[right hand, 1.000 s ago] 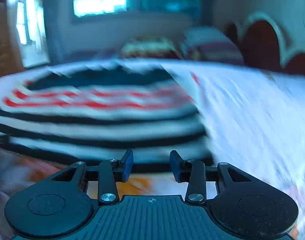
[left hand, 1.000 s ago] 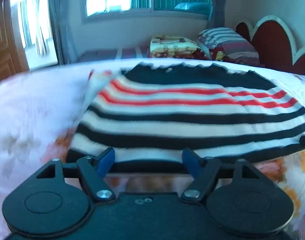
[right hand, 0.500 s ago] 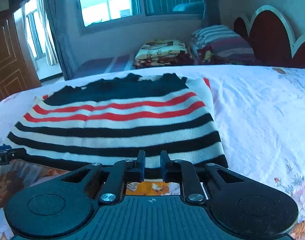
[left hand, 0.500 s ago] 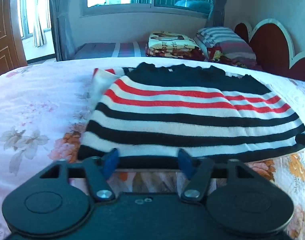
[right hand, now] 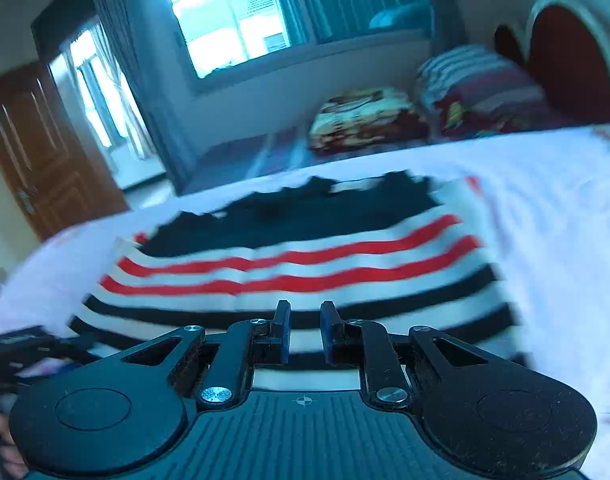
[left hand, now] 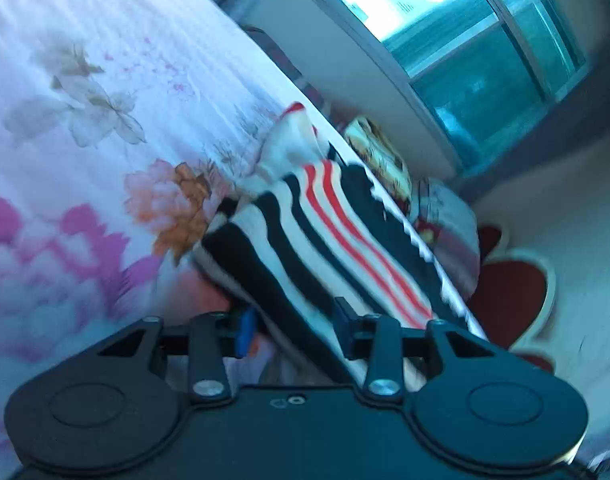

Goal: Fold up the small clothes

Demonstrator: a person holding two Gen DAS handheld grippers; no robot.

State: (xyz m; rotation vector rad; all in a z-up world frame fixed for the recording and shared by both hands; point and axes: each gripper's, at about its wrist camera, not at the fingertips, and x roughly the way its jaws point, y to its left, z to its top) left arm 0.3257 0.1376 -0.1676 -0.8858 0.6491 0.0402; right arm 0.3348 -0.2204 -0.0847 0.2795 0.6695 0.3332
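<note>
A knitted sweater [right hand: 297, 264] with black, white and red stripes lies spread on the flowered bed sheet [right hand: 565, 220]. My right gripper [right hand: 305, 336] is shut on its near hem, which is raised a little off the bed. In the left wrist view the same sweater [left hand: 325, 232] runs slantwise, its near corner lifted. Its hem passes between the fingers of my left gripper [left hand: 295, 328], which is rolled over to one side. Those jaws are closing, with a small gap still showing at the blue left pad [left hand: 247, 328]. The left gripper [right hand: 25, 344] also shows at the right view's left edge.
A folded patterned blanket [right hand: 365, 116] and striped pillows [right hand: 477, 84] lie at the bed's far end, by a red headboard [right hand: 565, 60]. A window [right hand: 233, 12] and a wooden door [right hand: 37, 152] stand behind. Bare sheet [left hand: 85, 120] spreads left of the sweater.
My left gripper rolled sharply, narrowed its jaws and slid onto the hem. My right gripper shut on the hem and rose with it, so the near edge lifts.
</note>
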